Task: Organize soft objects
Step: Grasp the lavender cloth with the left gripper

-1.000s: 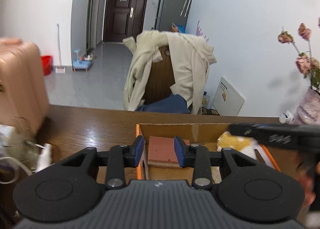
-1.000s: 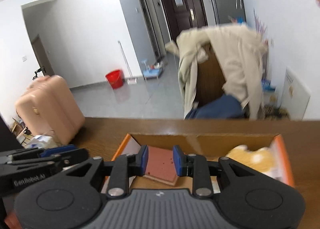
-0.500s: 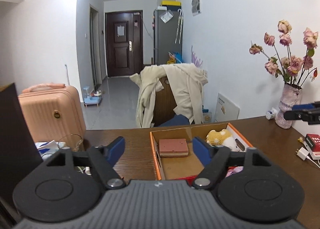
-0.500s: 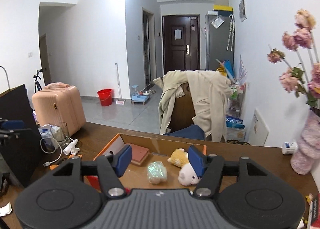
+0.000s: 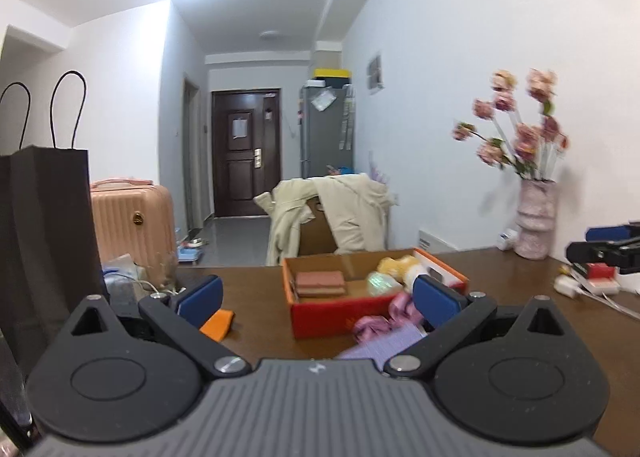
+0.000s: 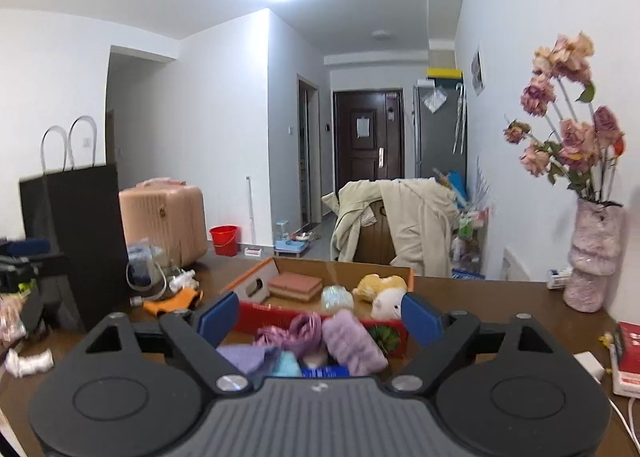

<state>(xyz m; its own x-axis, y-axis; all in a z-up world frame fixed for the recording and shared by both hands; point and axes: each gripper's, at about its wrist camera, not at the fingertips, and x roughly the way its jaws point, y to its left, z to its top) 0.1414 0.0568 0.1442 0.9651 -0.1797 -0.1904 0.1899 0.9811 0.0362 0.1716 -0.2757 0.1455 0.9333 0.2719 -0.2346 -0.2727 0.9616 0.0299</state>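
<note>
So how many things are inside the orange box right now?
3 for certain: a reddish sponge block at the left, a pale shiny ball in the middle, a yellow-and-white plush toy on the right. Others may be hidden.

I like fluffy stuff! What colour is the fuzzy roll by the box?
Purple fuzzy roll, clearest in right wrist view.

The left gripper (image 5: 318, 299) and right gripper (image 6: 320, 317) hover level (blue-padded fingers (image 6: 218, 317) spread wide, gripping nothing).

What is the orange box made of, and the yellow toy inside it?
The orange box looks like cardboard: plain brown inner walls, thin flat edges, a cut-out handle hole. The yellow toy looks like plush fabric, with a fuzzy, matte, rounded surface, though it is a little blurred.
</note>
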